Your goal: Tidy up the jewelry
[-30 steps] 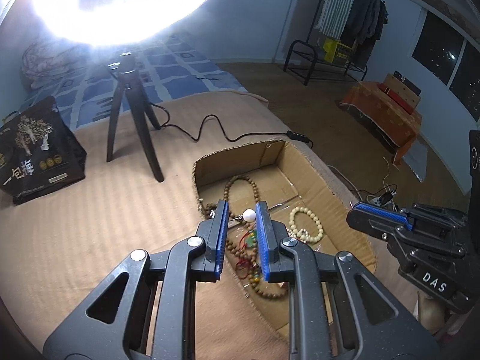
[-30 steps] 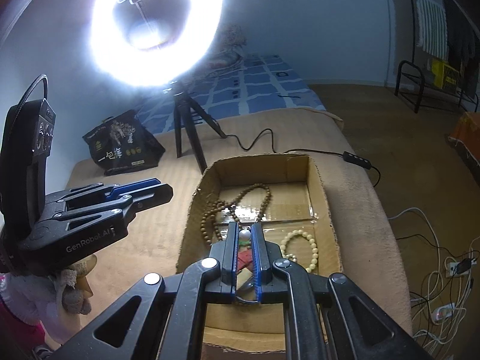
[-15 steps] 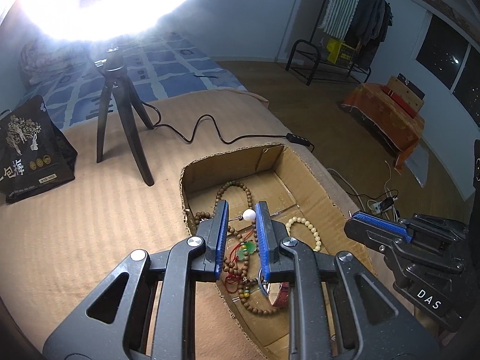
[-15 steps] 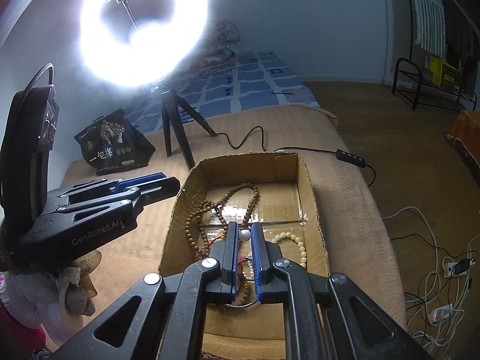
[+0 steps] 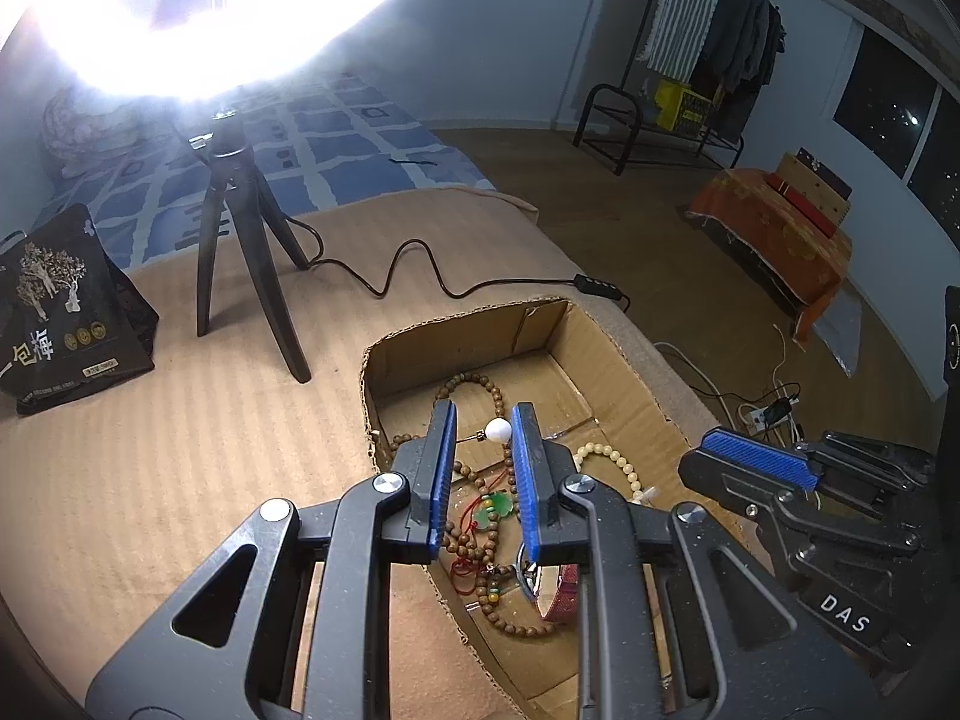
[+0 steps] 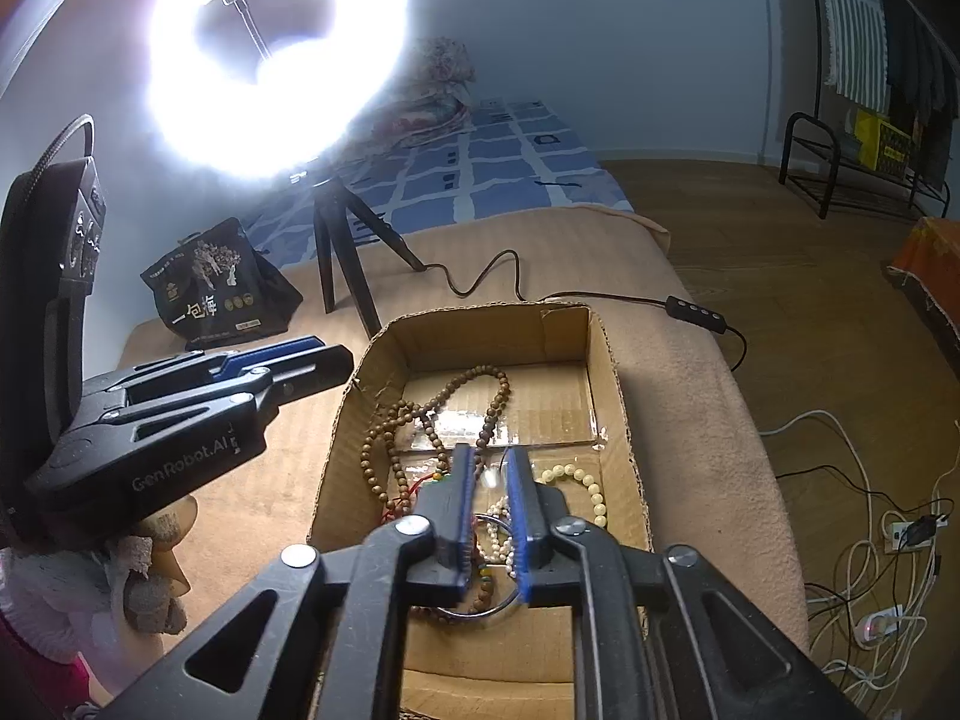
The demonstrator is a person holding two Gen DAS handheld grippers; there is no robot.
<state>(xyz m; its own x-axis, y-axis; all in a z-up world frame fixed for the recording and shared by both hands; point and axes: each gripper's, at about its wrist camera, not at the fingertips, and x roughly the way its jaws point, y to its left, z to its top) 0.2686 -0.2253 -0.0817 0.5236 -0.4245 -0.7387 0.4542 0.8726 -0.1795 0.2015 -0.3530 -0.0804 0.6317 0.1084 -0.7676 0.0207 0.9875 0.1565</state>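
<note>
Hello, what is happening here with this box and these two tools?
A person holds two handheld grippers over an open cardboard box of jewelry on a tan blanket. The left gripper pinches a thin pin with a white round pearl. The right gripper is opening above the brown wooden bead necklaces; a blurred white item sits between its fingers.

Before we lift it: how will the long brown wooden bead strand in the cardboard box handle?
The long brown wooden bead strand lies in slack loops, so probably floppy. It overlaps other pieces in the cardboard box, so likely snags. Round beads may slip from pads.
</note>
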